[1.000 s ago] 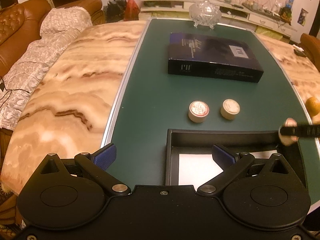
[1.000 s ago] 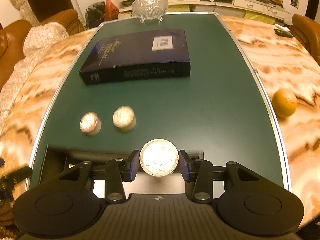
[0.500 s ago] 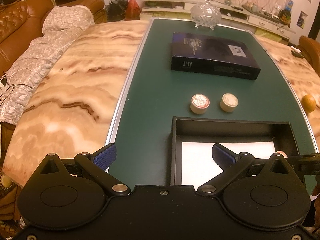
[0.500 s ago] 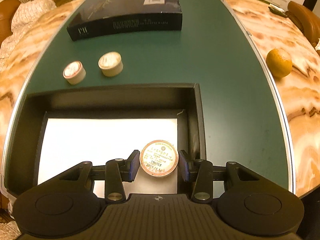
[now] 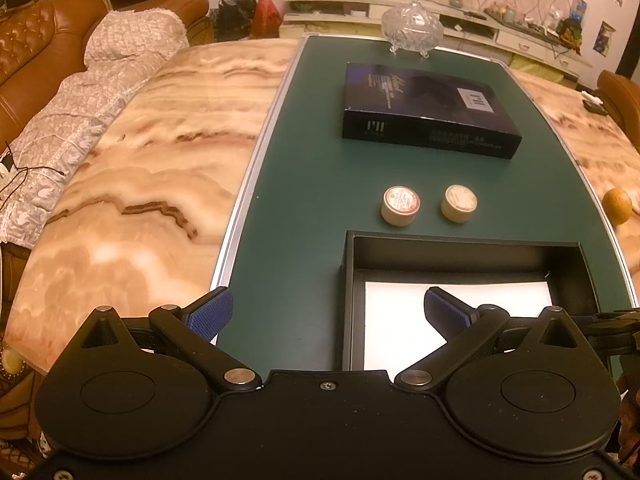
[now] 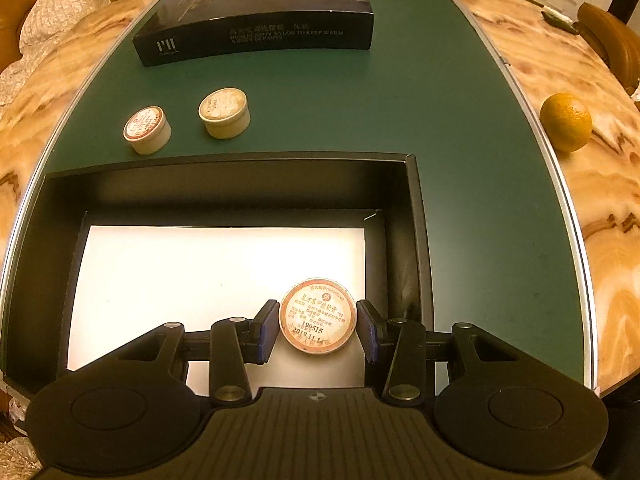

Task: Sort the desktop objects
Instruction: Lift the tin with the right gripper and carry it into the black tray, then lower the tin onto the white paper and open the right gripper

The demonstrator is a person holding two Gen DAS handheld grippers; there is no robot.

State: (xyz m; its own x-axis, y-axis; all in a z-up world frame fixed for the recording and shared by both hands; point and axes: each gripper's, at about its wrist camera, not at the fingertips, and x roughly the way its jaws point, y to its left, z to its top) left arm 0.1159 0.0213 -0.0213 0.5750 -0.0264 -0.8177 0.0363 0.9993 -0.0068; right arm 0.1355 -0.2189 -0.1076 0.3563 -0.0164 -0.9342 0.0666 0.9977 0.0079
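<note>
Flanking the open tray (image 6: 416,216): two tins (image 6: 147,130), an orange (image 6: 565,121).

Marble counter (image 5: 132,168) with green inlay; orange (image 6: 565,121) on the marble at right; crystal lidded bowl (image 5: 412,26) at far end; brown leather sofa (image 5: 24,64) beyond.

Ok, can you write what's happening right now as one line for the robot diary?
right gripper: open, jaws beside round tin | tin: in black tray | left gripper: open, holding nothing | two small tins: on green mat
</note>
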